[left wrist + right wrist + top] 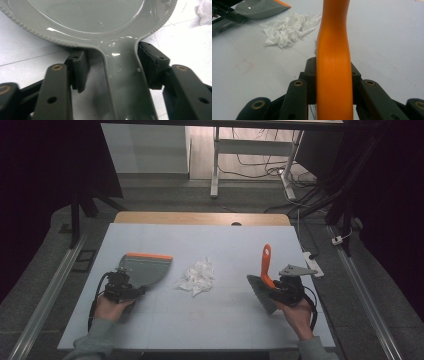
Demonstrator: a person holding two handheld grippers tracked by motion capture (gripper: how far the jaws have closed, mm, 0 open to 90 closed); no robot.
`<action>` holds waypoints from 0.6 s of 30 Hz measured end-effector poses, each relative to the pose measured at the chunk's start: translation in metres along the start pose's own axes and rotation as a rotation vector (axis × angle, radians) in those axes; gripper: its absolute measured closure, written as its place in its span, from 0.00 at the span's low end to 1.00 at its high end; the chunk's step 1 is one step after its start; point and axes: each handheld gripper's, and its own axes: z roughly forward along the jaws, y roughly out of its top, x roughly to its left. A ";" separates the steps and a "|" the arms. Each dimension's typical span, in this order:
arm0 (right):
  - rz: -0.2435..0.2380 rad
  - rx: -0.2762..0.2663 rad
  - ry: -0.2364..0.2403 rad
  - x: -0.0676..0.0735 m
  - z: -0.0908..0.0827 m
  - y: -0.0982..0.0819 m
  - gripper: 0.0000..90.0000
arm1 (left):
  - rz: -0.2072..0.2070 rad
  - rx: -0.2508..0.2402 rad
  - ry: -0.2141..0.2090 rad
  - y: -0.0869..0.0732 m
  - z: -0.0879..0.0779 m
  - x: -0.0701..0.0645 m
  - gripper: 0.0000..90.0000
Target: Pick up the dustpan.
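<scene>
Step in hand: taking hold of the tools before sweeping. The left gripper point(131, 291) sits near the tabletop's point(150, 320) left edge, towards the front, w/ the grey dustpan point(145, 268) lying flat just ahead of it, orange lip facing the far edge. In the left gripper view the dustpan's handle point(122, 82) runs between the fingers point(152, 63): the one on that view's right side looks to be against the handle's edge, the other stands a little off it w/ a gap showing, so the grip is not yet firm; fingers partly closed, not clamped. The right gripper point(276, 290) sits near the right edge, front half, its fingers point(309, 75) pinching the orange handle of the brush point(266, 279) from both sides; handle rises towards the far edge, grey bristles hang towards the tabletop's centre. The crumpled white tissue point(198, 276) lies about mid-tabletop, between dustpan and brush, apart from both. Next move, as judged: finish closing the left fingers on the handle until both sides bear, then tilt the pan lip down beside the tissue, approx. facing the brush. The right hand then needs to lower the bristles on the tissue's far side from the pan and draw it in. Risk: a loose hold lets the pan pivot when the brush pushes.
</scene>
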 end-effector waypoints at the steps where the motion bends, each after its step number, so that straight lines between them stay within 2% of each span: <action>1: 0.000 0.000 -0.001 0.000 0.000 0.000 0.78 | -0.001 -0.003 -0.001 0.000 0.000 0.001 0.56; 4: 0.000 0.002 -0.001 0.000 0.000 0.000 0.78 | -0.004 -0.013 0.001 0.000 -0.001 0.002 0.65; 6: 0.000 0.003 -0.001 0.000 0.000 0.000 0.78 | -0.010 -0.020 0.000 0.000 -0.002 0.004 0.68; 14: 0.000 0.004 -0.002 0.000 0.000 0.000 0.78 | -0.015 -0.034 -0.011 -0.001 -0.006 0.009 0.69; 18: 0.005 -0.006 -0.001 0.000 -0.001 0.001 0.78 | 0.005 -0.033 -0.022 -0.001 -0.009 0.010 0.69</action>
